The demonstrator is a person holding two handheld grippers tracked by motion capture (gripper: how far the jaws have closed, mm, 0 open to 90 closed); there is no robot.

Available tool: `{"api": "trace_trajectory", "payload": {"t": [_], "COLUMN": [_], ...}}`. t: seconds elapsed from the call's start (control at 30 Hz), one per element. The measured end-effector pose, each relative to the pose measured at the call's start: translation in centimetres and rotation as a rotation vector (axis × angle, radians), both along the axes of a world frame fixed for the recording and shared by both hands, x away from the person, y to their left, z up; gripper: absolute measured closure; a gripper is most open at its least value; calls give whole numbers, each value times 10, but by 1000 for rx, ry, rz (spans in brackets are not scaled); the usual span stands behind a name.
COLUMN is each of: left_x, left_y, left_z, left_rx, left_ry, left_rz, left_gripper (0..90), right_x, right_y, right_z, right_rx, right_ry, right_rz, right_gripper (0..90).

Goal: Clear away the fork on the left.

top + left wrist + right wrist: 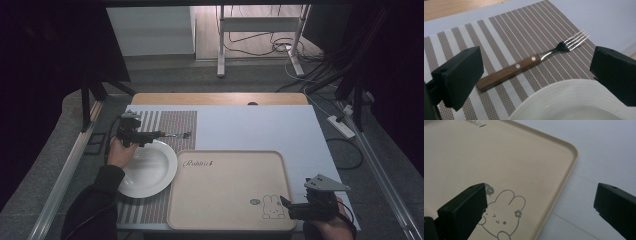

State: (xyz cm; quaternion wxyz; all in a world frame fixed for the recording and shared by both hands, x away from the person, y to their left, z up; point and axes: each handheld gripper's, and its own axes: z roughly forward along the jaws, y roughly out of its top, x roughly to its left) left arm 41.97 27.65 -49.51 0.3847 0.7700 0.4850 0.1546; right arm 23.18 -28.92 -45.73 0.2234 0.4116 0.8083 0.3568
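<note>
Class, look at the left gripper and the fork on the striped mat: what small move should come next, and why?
Probably ease the left gripper forward and down over the fork's wooden handle, then close. Its jaws stand wide open, nothing between them, and the fork lies flat on the mat just beyond the plate, untouched. The right gripper waits open over the tray.

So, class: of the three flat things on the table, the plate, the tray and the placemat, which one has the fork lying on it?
The striped placemat: the fork lies flat on it, beyond the white plate. The beige tray bears nothing.

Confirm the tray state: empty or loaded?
Empty. The tray shows only its bare beige surface and printed rabbit; the fork lies on the placemat.
</note>
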Motion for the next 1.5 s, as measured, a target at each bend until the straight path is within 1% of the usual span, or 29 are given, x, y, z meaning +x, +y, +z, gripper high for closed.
{"api": "trace_trajectory", "payload": {"t": [0.03, 0.07, 0.1, 0.27, 0.4, 0.47, 0.57, 0.63, 0.67, 0.7, 0.77, 0.8, 0.83, 0.9, 0.93, 0.97, 1.0, 1.03, 1.07, 1.1, 1.17, 1.2, 1.27, 1.33, 1.37, 1.4, 1.43, 1.47, 1.5], "left_x": [3, 9, 9, 26, 35, 38, 43, 44, 48, 49, 50, 53, 56, 58, 63, 65, 65, 68, 69, 69, 71, 71, 68, 67, 63, 63, 61, 57, 55], "left_y": [1, 2, 2, 5, 6, 6, 9, 11, 16, 19, 22, 25, 28, 29, 29, 28, 28, 26, 25, 25, 27, 27, 32, 33, 33, 33, 33, 32, 32], "left_z": [-1, -1, -1, 0, -1, -2, -3, -4, -4, -4, -4, -4, -5, -7, -10, -13, -13, -18, -21, -21, -27, -27, -29, -29, -28, -28, -28, -27, -27], "left_rx": [-9, -3, -3, 13, 25, 44, 86, 95, 115, 112, 104, 106, 116, 127, 146, 157, 157, 194, 216, 216, 264, 264, 252, 249, 247, 247, 247, 253, 255], "left_ry": [4, 8, 8, 13, 25, 29, 36, 42, 52, 57, 67, 82, 104, 111, 143, 159, 159, 192, 203, 203, 243, 243, 271, 276, 294, 294, 303, 305, 305], "left_rz": [-4, -5, -5, -17, -22, -16, -8, -8, -4, -7, -15, -17, -35, -36, -53, -55, -55, -60, -55, -55, -45, -45, -52, -58, -79, -79, -93, -115, -123], "left_gripper": [1, 1, 1, 1, 3, 20, 88, 179, 234, 295, 482, 562, 677, 811, 887, 889, 890, 890, 890, 890, 890, 890, 890, 890, 890, 890, 890, 890, 890], "right_x": [0, 0, 0, 0, 0, 0, 0, 0, 0, 0, 0, 0, 1, 1, 1, 0, 0, 0, 0, 0, 0, 0, 0, 0, 0, 0, 0, 0, 0], "right_y": [0, 0, 0, 0, 0, 0, 0, 0, 0, 0, 1, 1, 1, 1, 1, 1, 1, 0, 0, 0, 0, 0, 0, 0, 0, 0, 1, 1, 1], "right_z": [0, 0, 0, 0, 0, 0, 0, 0, 0, 0, 0, -1, -1, -1, -1, -1, 0, 0, 0, 0, 0, 0, 0, 0, -1, -1, -1, 0, -1], "right_rx": [0, -3, -3, -2, 1, 3, 1, 0, -2, -3, -3, -3, -4, -3, -2, -2, -2, -2, -1, -1, 1, 1, -1, -2, -4, -4, -8, -12, -13], "right_ry": [0, 2, 2, 4, 4, 4, 4, 5, 6, 6, 8, 10, 10, 11, 11, 11, 12, 11, 11, 13, 13, 13, 13, 12, 11, 11, 9, 10, 9], "right_rz": [0, 2, 2, 2, 2, 2, 2, 2, 4, 6, 12, 14, 15, 18, 19, 19, 19, 18, 19, 19, 19, 19, 22, 22, 23, 23, 25, 26, 27], "right_gripper": [0, 0, 0, 0, 0, 0, 0, 0, 0, 0, 0, 0, 0, 0, 0, 0, 0, 0, 0, 0, 0, 0, 0, 0, 0, 0, 0, 0, 0]}}
